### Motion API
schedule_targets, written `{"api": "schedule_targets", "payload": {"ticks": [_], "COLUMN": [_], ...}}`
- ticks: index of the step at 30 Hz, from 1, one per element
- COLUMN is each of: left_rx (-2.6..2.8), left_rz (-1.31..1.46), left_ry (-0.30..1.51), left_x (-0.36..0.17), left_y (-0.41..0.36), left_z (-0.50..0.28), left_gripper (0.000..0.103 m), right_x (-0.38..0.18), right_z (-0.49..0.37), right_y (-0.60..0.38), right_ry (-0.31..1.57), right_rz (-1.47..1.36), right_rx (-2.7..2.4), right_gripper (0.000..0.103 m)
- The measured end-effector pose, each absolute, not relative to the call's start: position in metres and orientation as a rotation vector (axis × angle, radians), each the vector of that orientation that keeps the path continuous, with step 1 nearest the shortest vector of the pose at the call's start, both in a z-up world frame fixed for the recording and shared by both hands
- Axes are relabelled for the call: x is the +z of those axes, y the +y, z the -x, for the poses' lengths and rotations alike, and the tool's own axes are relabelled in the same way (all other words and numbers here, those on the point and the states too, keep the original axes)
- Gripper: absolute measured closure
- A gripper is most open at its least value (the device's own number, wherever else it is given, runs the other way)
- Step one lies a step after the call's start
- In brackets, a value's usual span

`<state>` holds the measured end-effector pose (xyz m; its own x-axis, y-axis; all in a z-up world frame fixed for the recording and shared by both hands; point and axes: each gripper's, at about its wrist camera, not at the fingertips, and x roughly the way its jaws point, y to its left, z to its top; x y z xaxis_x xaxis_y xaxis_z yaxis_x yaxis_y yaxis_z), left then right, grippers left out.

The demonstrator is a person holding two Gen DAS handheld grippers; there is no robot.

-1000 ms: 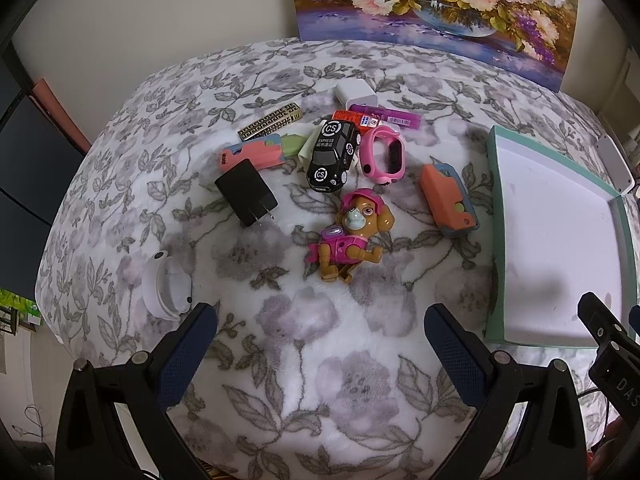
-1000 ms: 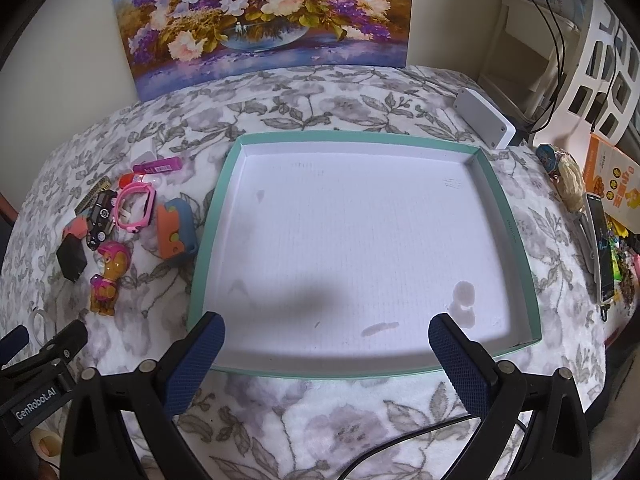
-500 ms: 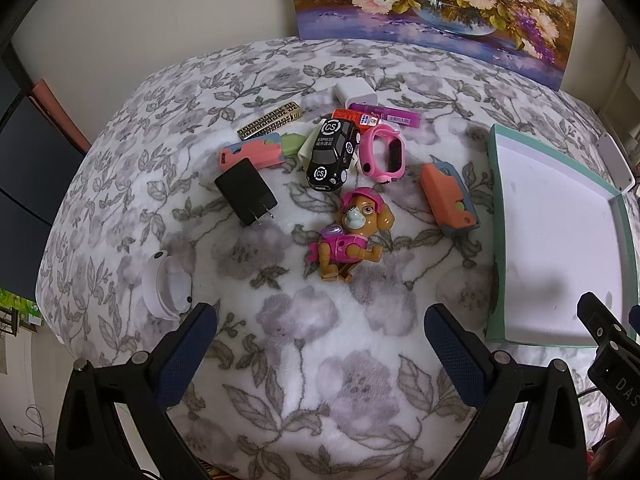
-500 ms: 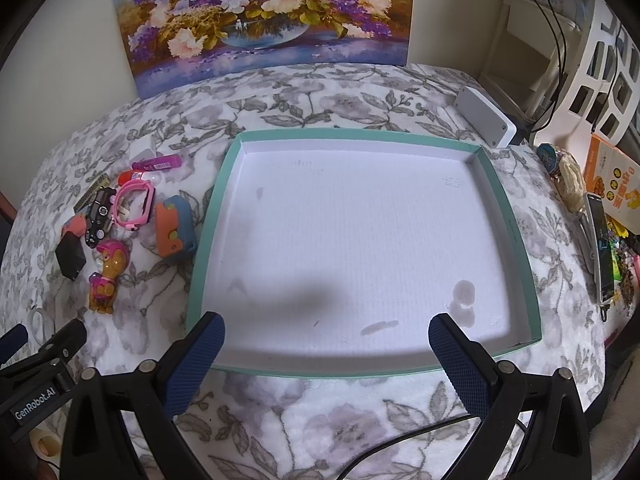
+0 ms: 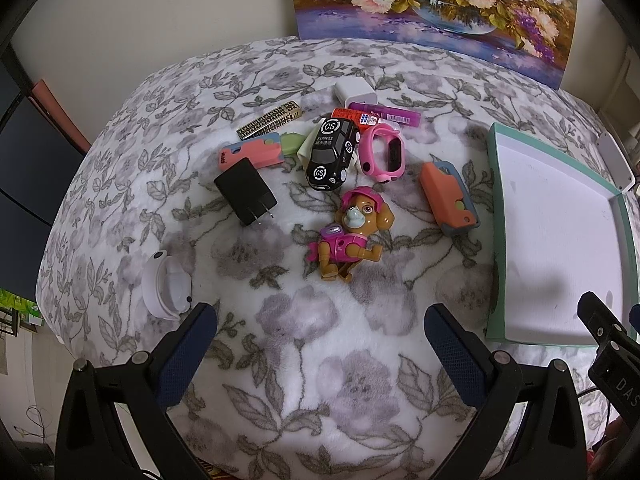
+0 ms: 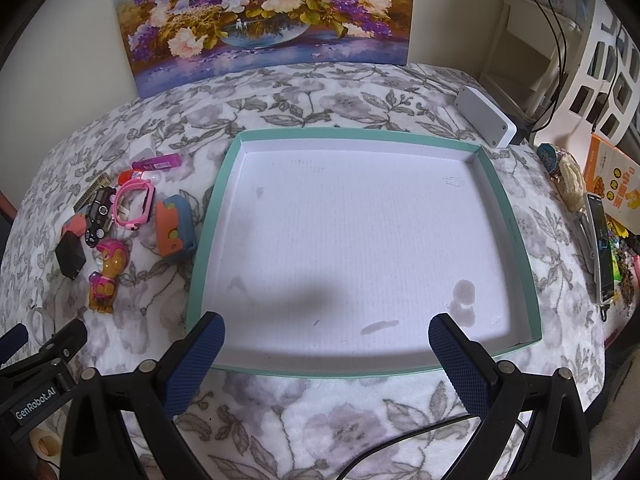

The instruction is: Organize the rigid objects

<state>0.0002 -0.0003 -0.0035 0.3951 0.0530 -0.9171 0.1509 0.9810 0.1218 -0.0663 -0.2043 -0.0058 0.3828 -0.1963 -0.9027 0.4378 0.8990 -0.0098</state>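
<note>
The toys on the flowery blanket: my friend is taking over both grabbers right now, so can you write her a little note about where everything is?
Left tool: open, empty, hovering over the blanket in front of the toy pile.
Right tool: open, empty, at the near edge of the teal tray.
The tray holds no objects; only stains show inside.
All on the blanket, left of the tray: pup figure, black toy car, pink watch, orange case, black charger, white round gadget, plus small bits behind them.
Done: nothing sorted yet.
Left: probably move each item into the tray; the pup figure lies nearest the left tool.
</note>
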Motion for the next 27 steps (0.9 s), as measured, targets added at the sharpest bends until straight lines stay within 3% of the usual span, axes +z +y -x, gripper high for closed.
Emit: {"api": "schedule_targets", "payload": {"ticks": [19,27], "left_rx": [-0.062,0.13], "left_rz": [-0.181,-0.141], "left_ry": [1.162,1.119], "left_x": [-0.002,-0.001], "left_y": [0.002,0.053], "left_z": [0.0,-0.011], "left_gripper": [0.0,0.0], "right_x": [-0.006,0.009], "right_z": [0.066,0.053], "right_y": [-0.204,-0.185], "right_ry": [1.111,1.023], "right_rz": [-0.247,-0.276], "right_rx": [-0.408,-0.289], "right_gripper": [0.0,0.0]}}
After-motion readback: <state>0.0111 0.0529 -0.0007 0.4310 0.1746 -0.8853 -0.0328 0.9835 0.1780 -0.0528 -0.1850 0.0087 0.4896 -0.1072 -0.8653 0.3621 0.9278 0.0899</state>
